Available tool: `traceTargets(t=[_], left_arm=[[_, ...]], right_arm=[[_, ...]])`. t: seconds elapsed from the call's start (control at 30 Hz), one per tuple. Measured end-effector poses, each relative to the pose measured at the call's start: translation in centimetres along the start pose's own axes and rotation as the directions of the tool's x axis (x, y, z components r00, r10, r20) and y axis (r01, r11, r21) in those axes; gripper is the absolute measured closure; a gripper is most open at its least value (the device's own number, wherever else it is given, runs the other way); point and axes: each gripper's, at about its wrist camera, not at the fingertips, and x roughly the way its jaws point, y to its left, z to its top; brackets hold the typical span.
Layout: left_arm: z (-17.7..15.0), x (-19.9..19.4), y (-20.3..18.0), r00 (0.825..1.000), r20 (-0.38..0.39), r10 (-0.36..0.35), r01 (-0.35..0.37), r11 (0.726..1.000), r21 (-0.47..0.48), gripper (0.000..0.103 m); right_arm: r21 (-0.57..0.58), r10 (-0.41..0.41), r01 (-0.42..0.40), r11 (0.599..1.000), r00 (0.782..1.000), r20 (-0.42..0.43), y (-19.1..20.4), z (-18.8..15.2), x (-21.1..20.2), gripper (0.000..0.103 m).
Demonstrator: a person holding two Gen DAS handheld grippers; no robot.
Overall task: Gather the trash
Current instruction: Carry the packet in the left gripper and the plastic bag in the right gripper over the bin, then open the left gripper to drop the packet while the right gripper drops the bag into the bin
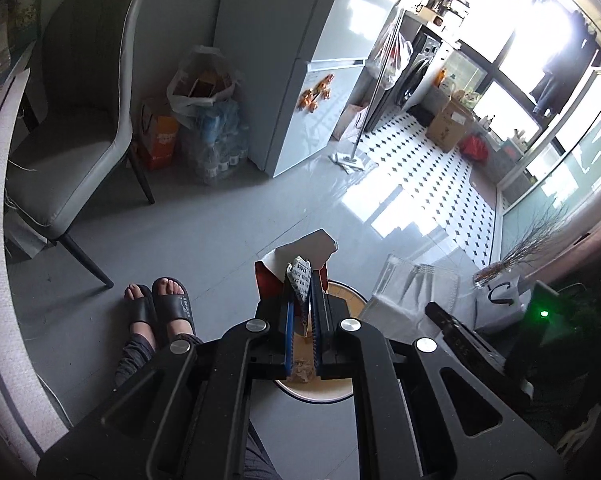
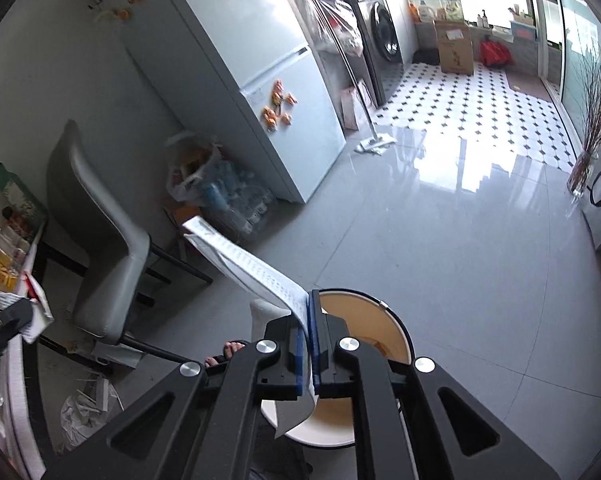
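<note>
1. Wrapper [image 1: 300,280], one, crumpled, points up and away from the left gripper [image 1: 301,336], whose jaws pinch it above the bin [image 1: 340,394].
2. Paper [image 2: 244,266], one long printed sheet, slants up-left from the right gripper [image 2: 309,344], its jaws clamped on it over the same bin [image 2: 396,332].

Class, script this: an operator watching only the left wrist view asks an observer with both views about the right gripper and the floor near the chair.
Operator: My left gripper holds crumpled trash over the bin. What does the right gripper hold?
Observer: A long white printed paper, clamped in shut jaws, its lower end hanging above the bin.
Operator: Any trash on the floor?
Observer: Yes, a crumpled clear bag with white scraps lies beside the chair.
</note>
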Motion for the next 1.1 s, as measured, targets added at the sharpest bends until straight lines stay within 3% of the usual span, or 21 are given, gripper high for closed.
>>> traceTargets(t=[0.03, 0.07, 0.1, 0.13, 0.33, 0.7, 0.73, 0.8, 0.83, 0.87, 1.1], left_arm=[[0.0, 0.4, 0.2, 1.000, -0.009, 0.000, -0.001, 1.000, -0.004, 0.095], [-0.1, 0.7, 0.3, 1.000, -0.018, 0.001, -0.001, 1.000, -0.006, 0.095], [-0.1, 1.1, 0.3, 1.000, -0.027, 0.000, -0.001, 1.000, -0.006, 0.095], [0.0, 1.5, 0.4, 0.999, -0.037, -0.001, 0.001, 1.000, -0.006, 0.095], [0.2, 3.3, -1.1, 0.996, -0.085, -0.011, 0.012, 1.000, 0.008, 0.095], [-0.2, 8.3, -6.8, 0.972, -0.221, -0.082, 0.095, 0.995, 0.045, 0.094], [-0.3, 8.6, -7.1, 0.969, -0.232, -0.083, 0.097, 0.994, 0.047, 0.091], [-0.3, 9.1, -7.8, 0.962, -0.259, -0.081, 0.099, 0.993, 0.057, 0.068], [-0.1, 8.9, -8.0, 0.961, -0.259, -0.092, 0.110, 0.992, 0.058, 0.043], [0.0, 8.5, -8.0, 0.963, -0.247, -0.109, 0.124, 0.991, 0.048, 0.031], [1.2, 1.8, -5.1, 0.982, -0.141, -0.123, 0.124, 0.992, -0.001, 0.024]], right_arm=[[0.003, -0.005, 0.005, 1.000, 1.000, -0.014, -0.2, -0.1, 0.9, 0.094], [0.011, 0.000, 0.000, 1.000, 0.999, -0.036, -0.5, -0.2, 2.1, 0.081], [0.022, 0.004, -0.003, 1.000, 0.999, -0.044, -0.8, -0.4, 2.6, 0.059], [0.032, 0.000, 0.001, 0.999, 0.999, -0.039, -1.0, -0.6, 2.9, 0.055], [0.056, -0.023, 0.025, 0.998, 0.999, -0.034, -2.1, -1.2, 2.9, 0.056], [0.115, -0.026, 0.018, 0.993, 0.997, 0.068, -5.3, -0.2, -5.4, 0.055], [0.119, -0.030, 0.022, 0.993, 0.997, 0.072, -5.6, -0.1, -6.0, 0.055], [0.128, -0.041, 0.031, 0.991, 0.996, 0.076, -6.1, -0.4, -7.3, 0.054], [0.129, -0.044, 0.034, 0.991, 0.996, 0.076, -6.2, -0.4, -7.6, 0.054], [0.128, -0.047, 0.037, 0.991, 0.996, 0.076, -6.3, -0.5, -8.0, 0.053], [0.119, -0.020, 0.011, 0.993, 0.997, 0.077, -5.1, -1.0, -9.4, 0.050]])
